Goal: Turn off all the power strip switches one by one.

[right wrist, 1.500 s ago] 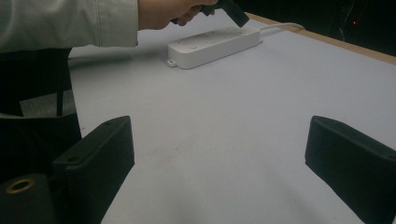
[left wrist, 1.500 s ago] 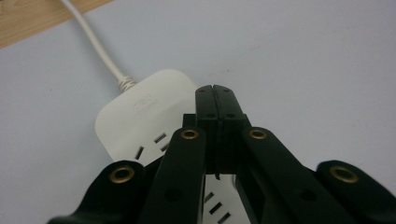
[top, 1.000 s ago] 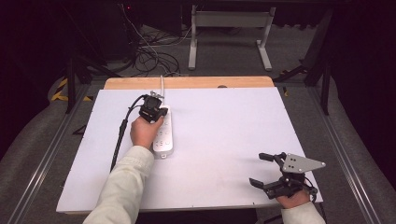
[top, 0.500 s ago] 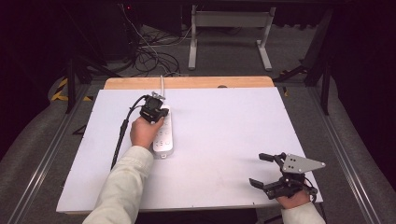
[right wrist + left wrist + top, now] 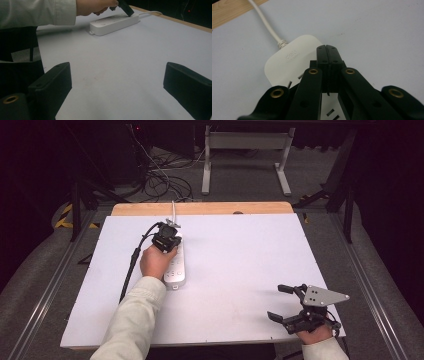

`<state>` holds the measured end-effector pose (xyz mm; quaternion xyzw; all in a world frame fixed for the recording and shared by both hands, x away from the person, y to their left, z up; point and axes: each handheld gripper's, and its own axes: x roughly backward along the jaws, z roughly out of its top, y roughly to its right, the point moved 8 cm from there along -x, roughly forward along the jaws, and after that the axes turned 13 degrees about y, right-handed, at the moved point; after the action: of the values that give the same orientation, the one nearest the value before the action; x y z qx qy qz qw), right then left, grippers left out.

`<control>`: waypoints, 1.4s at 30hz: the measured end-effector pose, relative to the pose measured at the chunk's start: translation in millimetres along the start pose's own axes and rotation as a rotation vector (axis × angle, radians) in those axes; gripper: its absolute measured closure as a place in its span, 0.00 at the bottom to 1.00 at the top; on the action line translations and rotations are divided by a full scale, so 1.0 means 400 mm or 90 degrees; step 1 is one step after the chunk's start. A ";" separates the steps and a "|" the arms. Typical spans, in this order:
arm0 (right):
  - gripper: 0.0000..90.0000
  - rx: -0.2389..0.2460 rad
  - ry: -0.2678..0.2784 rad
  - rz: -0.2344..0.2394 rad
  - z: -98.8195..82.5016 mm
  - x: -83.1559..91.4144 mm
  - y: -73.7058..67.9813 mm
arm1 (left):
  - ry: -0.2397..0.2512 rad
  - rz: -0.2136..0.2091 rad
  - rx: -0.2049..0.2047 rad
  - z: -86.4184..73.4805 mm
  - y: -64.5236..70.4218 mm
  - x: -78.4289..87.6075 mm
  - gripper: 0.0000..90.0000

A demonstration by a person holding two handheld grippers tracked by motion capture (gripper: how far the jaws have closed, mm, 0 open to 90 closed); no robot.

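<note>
Left gripper [image 5: 327, 47] jaws pressed together, holding nothing, tip on power strip [image 5: 174, 265] at table [image 5: 240, 270] left-centre. Right gripper [image 5: 289, 302] wide open, empty, well apart. Risk: closed tip skidding, strip sliding sideways unbraced.

A power strip [image 5: 175, 265] lies on the table [image 5: 240, 255], toward nine o'clock from the middle, with its cord [image 5: 173, 210] running off the far edge at twelve o'clock. The left tongs [image 5: 169, 236] sit on the strip's far end, tips pressed together, with the hand [image 5: 156, 261] just behind them at six o'clock. The right tongs [image 5: 282, 302] rest well apart, near the table's corner at five o'clock, tips spread wide.
</note>
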<state>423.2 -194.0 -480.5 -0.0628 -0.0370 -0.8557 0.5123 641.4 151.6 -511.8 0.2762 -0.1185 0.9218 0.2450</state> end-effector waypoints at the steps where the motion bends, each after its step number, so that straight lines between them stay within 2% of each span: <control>1: 0.10 0.000 0.000 -0.001 0.000 0.001 0.000 | 0.001 0.001 0.002 0.000 0.002 0.000 1.00; 5: 0.10 -0.001 0.004 -0.001 0.001 0.001 0.001 | 0.003 0.004 0.002 -0.002 0.002 0.000 1.00; 8: 0.10 -0.001 0.000 0.000 0.000 0.000 -0.001 | 0.001 0.013 -0.014 -0.003 0.006 -0.003 1.00; 12: 0.10 -0.005 0.001 0.001 -0.001 0.000 -0.001 | 0.003 0.008 0.002 -0.004 0.003 -0.001 1.00; 14: 0.10 -0.003 -0.002 0.001 -0.002 0.000 -0.002 | -0.003 0.011 -0.009 -0.001 0.002 0.000 1.00; 15: 0.10 -0.004 -0.001 0.001 -0.002 0.000 -0.002 | -0.005 0.027 -0.020 0.008 -0.001 0.011 1.00; 16: 0.10 -0.003 0.001 0.001 -0.001 0.000 -0.002 | -0.006 0.022 -0.019 0.014 -0.002 0.021 1.00; 19: 0.10 -0.002 0.001 -0.001 0.001 0.000 -0.001 | 0.062 -0.016 0.009 0.059 0.002 0.075 1.00; 21: 0.10 -0.003 0.002 -0.001 0.001 -0.001 0.001 | 0.090 -0.026 0.005 0.086 0.012 0.106 1.00; 25: 0.10 0.003 0.000 0.000 0.003 -0.005 -0.006 | 0.107 -0.044 -0.007 0.107 0.042 0.149 1.00; 27: 0.10 0.006 0.001 0.000 0.005 -0.005 -0.010 | 0.113 -0.048 -0.009 0.114 0.048 0.169 1.00; 29: 0.10 0.006 0.002 -0.001 0.007 -0.004 -0.011 | 0.121 -0.065 -0.007 0.119 0.056 0.191 1.00; 30: 0.10 0.007 0.002 -0.003 0.007 -0.003 -0.010 | 0.129 -0.060 -0.014 0.123 0.057 0.204 1.00; 31: 0.10 0.006 0.003 -0.004 0.007 -0.003 -0.009 | 0.138 -0.067 -0.018 0.126 0.061 0.218 1.00; 33: 0.10 0.005 0.001 -0.007 0.006 -0.003 -0.006 | 0.155 -0.085 -0.017 0.133 0.070 0.246 0.85; 37: 0.10 0.006 0.000 -0.007 0.006 -0.004 -0.007 | 0.195 -0.107 -0.021 0.136 0.091 0.306 0.82; 40: 0.10 0.006 0.001 -0.009 0.007 -0.002 -0.008 | 0.217 -0.127 -0.013 0.127 0.108 0.345 0.75; 42: 0.10 0.006 0.002 -0.011 0.007 -0.002 -0.007 | 0.231 -0.134 -0.025 0.116 0.117 0.367 0.70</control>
<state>421.3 -191.5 -477.9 -0.0591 -0.0408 -0.8598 0.5055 531.3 152.0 -394.4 0.1122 -0.0606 0.9231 0.3627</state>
